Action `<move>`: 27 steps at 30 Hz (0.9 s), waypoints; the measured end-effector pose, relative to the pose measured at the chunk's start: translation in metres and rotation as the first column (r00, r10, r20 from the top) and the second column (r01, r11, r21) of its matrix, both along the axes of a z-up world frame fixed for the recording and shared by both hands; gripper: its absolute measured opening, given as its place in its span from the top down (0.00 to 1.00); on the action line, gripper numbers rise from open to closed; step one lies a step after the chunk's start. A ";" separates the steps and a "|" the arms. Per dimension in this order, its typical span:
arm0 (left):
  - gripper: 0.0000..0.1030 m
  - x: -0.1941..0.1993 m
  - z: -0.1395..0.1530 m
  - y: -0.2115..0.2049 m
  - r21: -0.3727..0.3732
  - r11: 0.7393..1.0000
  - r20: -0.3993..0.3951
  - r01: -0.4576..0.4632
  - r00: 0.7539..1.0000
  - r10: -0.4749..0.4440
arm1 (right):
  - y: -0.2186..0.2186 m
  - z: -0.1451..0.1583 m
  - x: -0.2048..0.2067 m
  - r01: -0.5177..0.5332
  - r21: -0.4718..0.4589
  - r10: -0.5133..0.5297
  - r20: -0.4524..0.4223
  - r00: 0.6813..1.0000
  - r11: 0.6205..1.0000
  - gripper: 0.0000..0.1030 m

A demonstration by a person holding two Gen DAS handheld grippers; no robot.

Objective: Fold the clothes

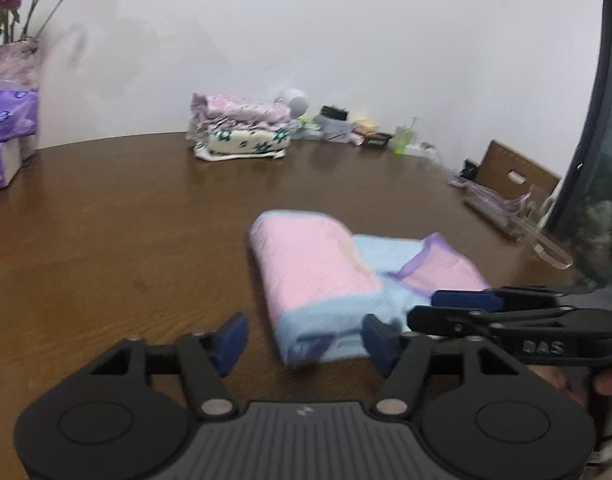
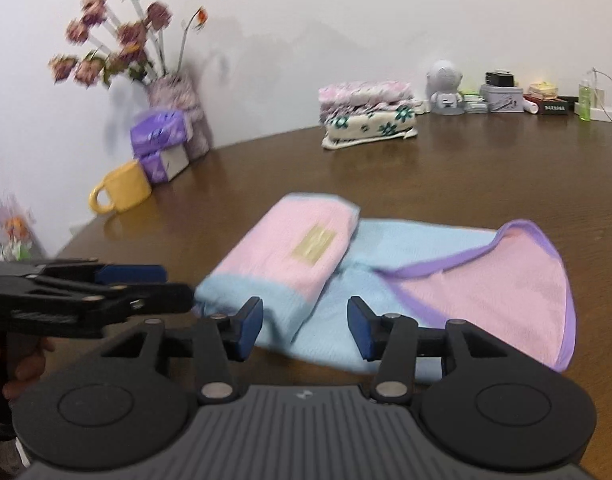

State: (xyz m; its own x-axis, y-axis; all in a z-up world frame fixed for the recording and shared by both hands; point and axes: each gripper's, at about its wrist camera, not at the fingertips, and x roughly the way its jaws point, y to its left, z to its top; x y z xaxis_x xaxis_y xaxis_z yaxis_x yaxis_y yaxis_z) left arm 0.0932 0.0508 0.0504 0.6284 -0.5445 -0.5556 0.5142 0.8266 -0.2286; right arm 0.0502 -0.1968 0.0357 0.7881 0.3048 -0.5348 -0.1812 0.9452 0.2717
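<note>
Garment just beyond both open tongs

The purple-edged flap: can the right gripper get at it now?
Probably yes. The right gripper is open, and the flap lies flat just ahead to its right, with nothing on it.

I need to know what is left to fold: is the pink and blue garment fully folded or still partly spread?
Partly folded. The garment's left part is doubled into a thick pink bundle; the purple-trimmed right part still lies flat on the table.
</note>
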 end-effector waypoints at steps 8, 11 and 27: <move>0.30 0.056 -0.006 -0.006 -0.054 0.998 -0.197 0.019 0.980 -0.030 | 0.001 -0.013 0.038 0.017 0.090 -0.007 -0.106 0.994 0.996 0.55; 0.59 0.066 -0.010 -0.008 -0.054 0.998 -0.234 0.045 0.971 -0.056 | 0.001 -0.013 0.038 0.027 0.103 -0.016 -0.112 0.994 0.994 0.72; 0.67 0.089 -0.013 -0.011 -0.068 0.993 -0.269 0.092 0.957 -0.107 | 0.006 -0.013 0.051 0.060 0.102 -0.046 -0.134 0.990 0.993 0.70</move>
State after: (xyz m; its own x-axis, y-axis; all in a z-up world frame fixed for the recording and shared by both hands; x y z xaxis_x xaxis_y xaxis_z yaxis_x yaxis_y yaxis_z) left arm 0.1818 0.0399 0.0369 0.3983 -0.6309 -0.6658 0.5056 0.7567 -0.4146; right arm 0.1012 -0.1910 0.0227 0.7300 0.3247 -0.6014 -0.0876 0.9171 0.3889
